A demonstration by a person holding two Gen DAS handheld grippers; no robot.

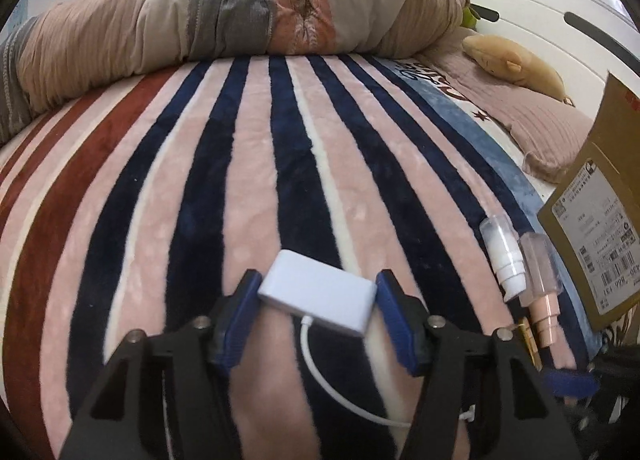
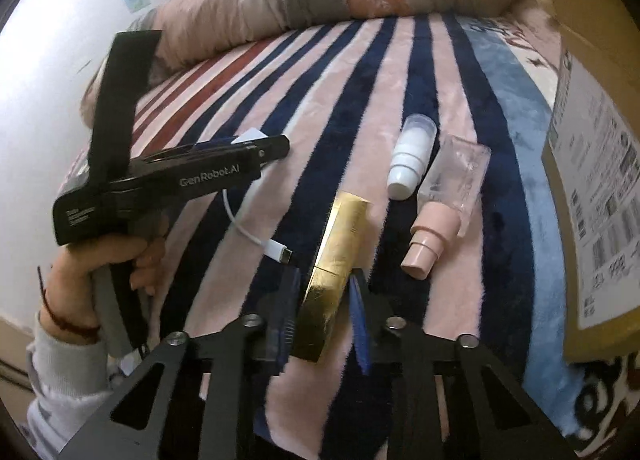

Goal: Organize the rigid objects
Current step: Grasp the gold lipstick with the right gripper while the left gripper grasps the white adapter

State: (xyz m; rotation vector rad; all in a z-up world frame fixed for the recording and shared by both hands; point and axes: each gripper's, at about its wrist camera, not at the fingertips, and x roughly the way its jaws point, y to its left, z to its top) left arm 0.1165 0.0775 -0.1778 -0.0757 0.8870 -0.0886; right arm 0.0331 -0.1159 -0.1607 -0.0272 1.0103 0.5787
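Left tongs point(image 1: 318, 292) pinch the white adapter point(image 1: 320, 291) on the striped blanket point(image 1: 248, 179), left of the gold box point(image 2: 334, 276). Right tongs point(image 2: 322, 300) clamp that gold box; white bottle point(image 2: 408, 155) and pink-capped bottle point(image 2: 448, 195) lie right of it, cardboard box point(image 2: 600, 179) farthest right.

Left wrist view: low over the striped blanket point(image 1: 248, 179), close behind the fingers, facing the rolled duvet point(image 1: 200, 15) beyond them. Right wrist view: higher, angled down past its fingers, same heading. Shared by both: white bottle point(image 1: 502, 256) point(image 2: 408, 155), pink-capped bottle point(image 1: 540, 276) point(image 2: 448, 195), cardboard box point(image 1: 600, 219) point(image 2: 600, 179), right of each pair of fingers.
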